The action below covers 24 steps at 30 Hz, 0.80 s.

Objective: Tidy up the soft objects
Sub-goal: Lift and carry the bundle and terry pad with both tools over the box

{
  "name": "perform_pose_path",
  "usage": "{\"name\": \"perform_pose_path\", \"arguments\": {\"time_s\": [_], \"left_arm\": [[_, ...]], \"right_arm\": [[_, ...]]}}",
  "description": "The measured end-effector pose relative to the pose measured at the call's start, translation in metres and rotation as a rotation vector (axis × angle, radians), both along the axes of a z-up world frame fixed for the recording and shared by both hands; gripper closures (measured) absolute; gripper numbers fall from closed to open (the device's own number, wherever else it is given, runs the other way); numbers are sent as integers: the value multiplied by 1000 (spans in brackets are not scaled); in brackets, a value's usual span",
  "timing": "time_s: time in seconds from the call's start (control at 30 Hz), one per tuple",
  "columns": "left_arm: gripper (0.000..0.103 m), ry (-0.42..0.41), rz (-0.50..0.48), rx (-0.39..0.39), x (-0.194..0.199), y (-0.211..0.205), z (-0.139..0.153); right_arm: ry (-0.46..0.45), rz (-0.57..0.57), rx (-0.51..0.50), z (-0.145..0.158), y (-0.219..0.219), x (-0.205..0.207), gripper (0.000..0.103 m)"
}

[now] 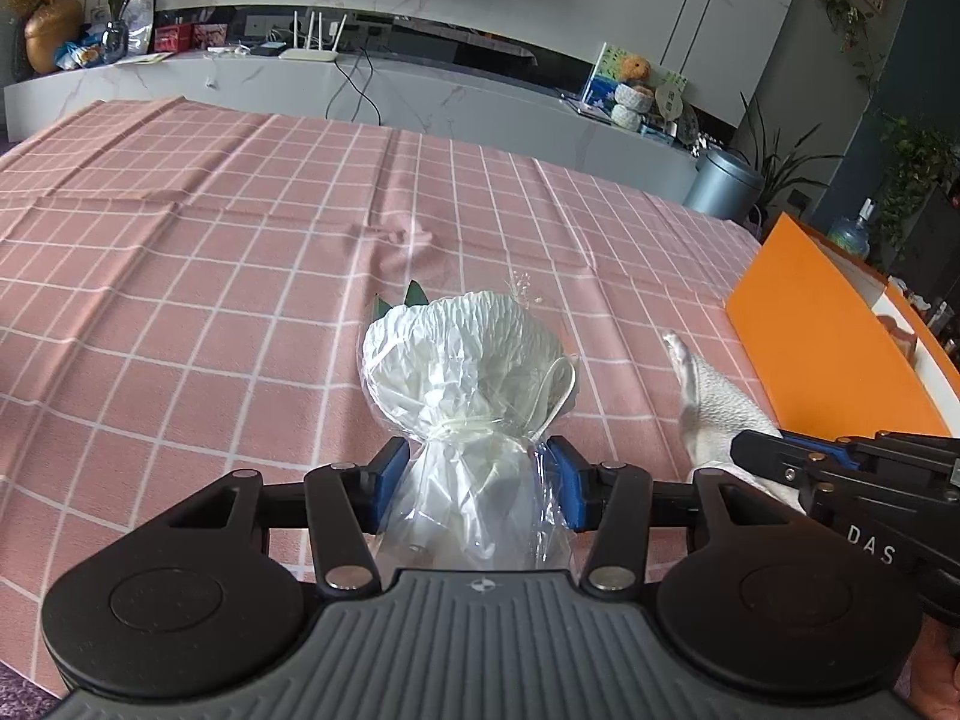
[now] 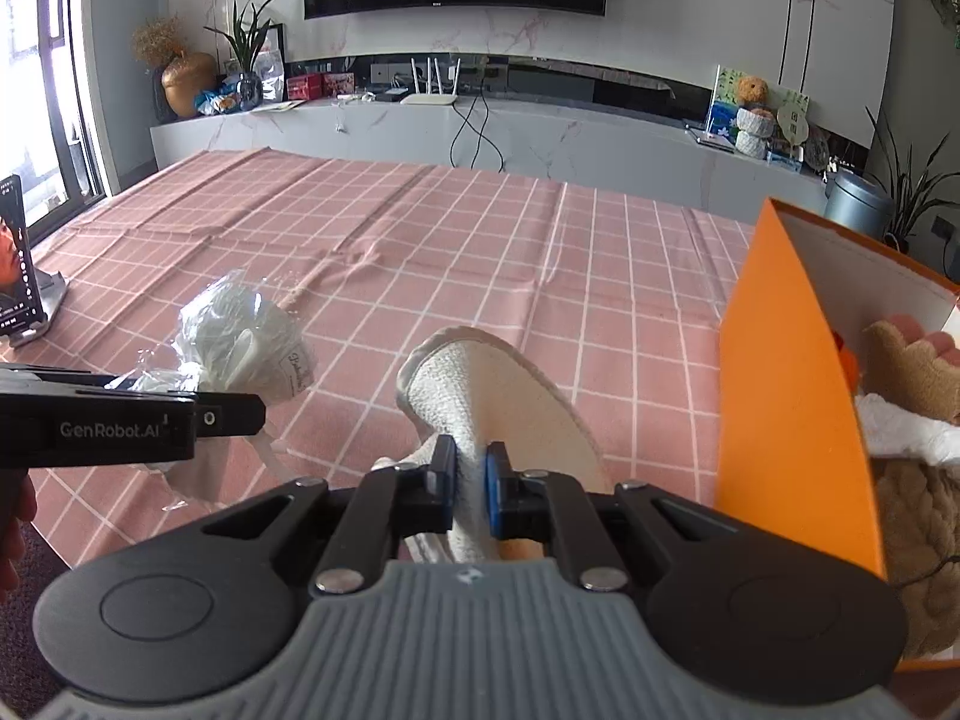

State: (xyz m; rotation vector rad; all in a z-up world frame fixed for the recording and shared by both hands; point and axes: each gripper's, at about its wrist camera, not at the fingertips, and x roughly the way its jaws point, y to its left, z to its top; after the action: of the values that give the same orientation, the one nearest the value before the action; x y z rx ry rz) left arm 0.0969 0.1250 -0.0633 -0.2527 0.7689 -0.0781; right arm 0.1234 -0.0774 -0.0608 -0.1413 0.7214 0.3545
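Observation:
My left gripper (image 1: 477, 468) is shut on a wrapped bouquet (image 1: 465, 360), white paper in clear plastic tied with a string, held above the pink checked tablecloth (image 1: 180, 276). The bouquet (image 2: 246, 336) and the left gripper (image 2: 228, 417) show at the left of the right wrist view. My right gripper (image 2: 471, 495) is shut on a white slipper (image 2: 474, 396), pinching its upper, sole to the right. The slipper (image 1: 714, 402) and the right gripper (image 1: 774, 450) show at the right of the left wrist view. An orange box (image 2: 780, 384) stands right of the slipper.
The orange box (image 1: 816, 330) holds a brown plush toy (image 2: 918, 360) and a white cloth (image 2: 906, 426). A phone on a stand (image 2: 18, 276) is at the table's left edge. A TV cabinet (image 2: 540, 132) with clutter runs behind the table.

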Motion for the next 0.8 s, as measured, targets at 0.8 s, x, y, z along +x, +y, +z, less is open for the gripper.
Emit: {"name": "perform_pose_path", "arguments": {"time_s": [0.8], "left_arm": [[46,-180,-73,-40,-6,-32,72]], "right_arm": [[-197,92,-12,86,-38,-28,96]]}}
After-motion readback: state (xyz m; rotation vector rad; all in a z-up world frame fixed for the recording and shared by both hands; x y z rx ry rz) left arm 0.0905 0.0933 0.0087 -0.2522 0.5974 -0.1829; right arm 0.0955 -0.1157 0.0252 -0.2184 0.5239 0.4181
